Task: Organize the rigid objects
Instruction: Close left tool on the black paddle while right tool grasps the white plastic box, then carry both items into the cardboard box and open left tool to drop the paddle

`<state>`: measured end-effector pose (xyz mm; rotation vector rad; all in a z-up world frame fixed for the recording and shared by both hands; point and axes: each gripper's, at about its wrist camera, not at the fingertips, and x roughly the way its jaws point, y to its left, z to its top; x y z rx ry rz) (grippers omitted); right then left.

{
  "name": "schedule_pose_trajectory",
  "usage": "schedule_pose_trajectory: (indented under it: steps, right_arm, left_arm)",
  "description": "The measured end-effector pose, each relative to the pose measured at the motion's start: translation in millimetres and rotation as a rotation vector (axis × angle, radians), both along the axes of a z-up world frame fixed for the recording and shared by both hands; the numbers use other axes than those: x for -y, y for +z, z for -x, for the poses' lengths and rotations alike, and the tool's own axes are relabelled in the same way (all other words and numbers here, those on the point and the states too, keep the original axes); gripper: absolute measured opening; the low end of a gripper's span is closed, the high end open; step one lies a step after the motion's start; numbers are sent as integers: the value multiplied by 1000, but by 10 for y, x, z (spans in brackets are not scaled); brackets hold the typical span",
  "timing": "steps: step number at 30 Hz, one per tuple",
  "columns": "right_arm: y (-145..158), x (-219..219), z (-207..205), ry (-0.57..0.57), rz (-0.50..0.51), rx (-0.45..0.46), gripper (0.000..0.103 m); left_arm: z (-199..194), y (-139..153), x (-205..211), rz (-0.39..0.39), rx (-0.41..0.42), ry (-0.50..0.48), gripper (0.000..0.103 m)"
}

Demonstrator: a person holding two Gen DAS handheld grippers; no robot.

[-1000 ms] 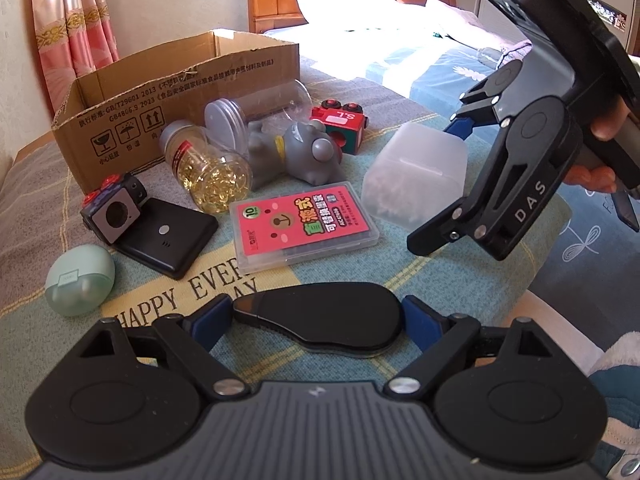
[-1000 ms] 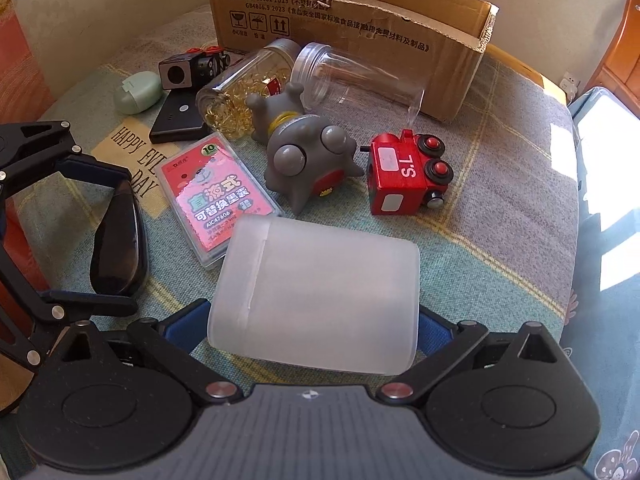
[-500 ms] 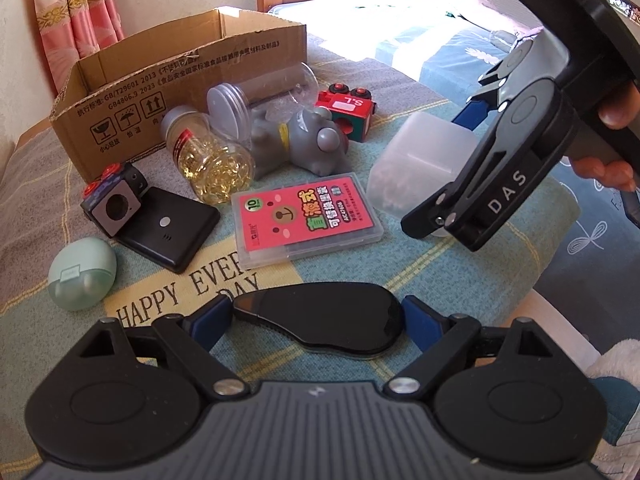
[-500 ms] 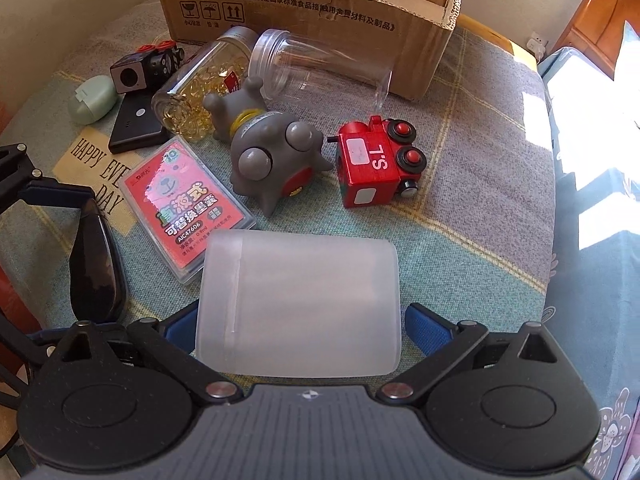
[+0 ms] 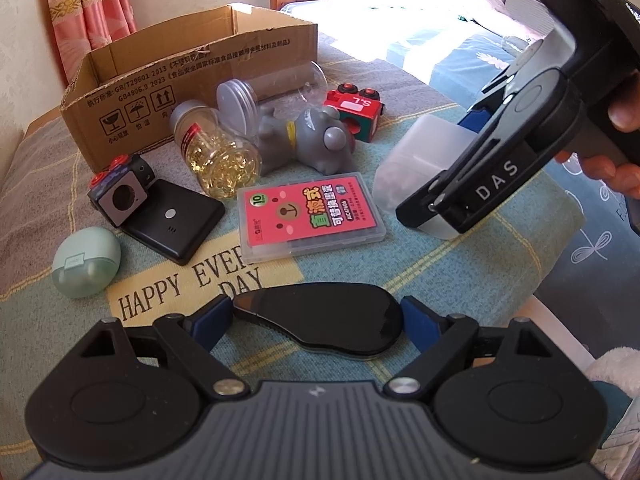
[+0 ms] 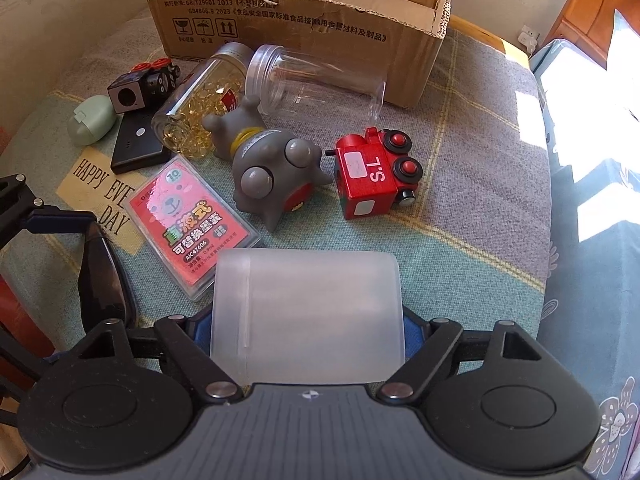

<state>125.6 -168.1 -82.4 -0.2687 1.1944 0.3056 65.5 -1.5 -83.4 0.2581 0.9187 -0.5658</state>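
Both tools loaded, carton (image 6: 304,28) waiting.
Right tool (image 6: 307,332) grips the frosted box (image 6: 306,312), left tool (image 5: 316,320) the black case (image 5: 320,320); lift clear of the toys, release inside.

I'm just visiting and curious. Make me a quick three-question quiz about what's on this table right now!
1. True or false: the cardboard box has toys inside.
2. What does the right hand-held gripper hold? A) red train B) frosted plastic box C) green case
3. Fill in: the jar of yellow capsules lies on its ____.

Key: 1. False, it looks empty. 2. B, the frosted plastic box. 3. side.
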Motion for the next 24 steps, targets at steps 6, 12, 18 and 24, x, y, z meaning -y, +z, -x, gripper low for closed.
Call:
schedule_pose_trajectory:
  steps: [6,12,18,24]
  right_arm:
    - [66,9,52,19,-10,14,86]
    - [246,35,77,43,-27,53,86]
    - [553,70,-21,59,-56,125,86]
    - [818,103,-277,59,-93,199,86]
  left_arm:
    - [18,43,-44,-1,-2,16,89]
    - [16,229,-99,6,34,44,89]
    - [-184,529,-155,11,106,101,89]
    - [-628,849,-219,35,166,189,89]
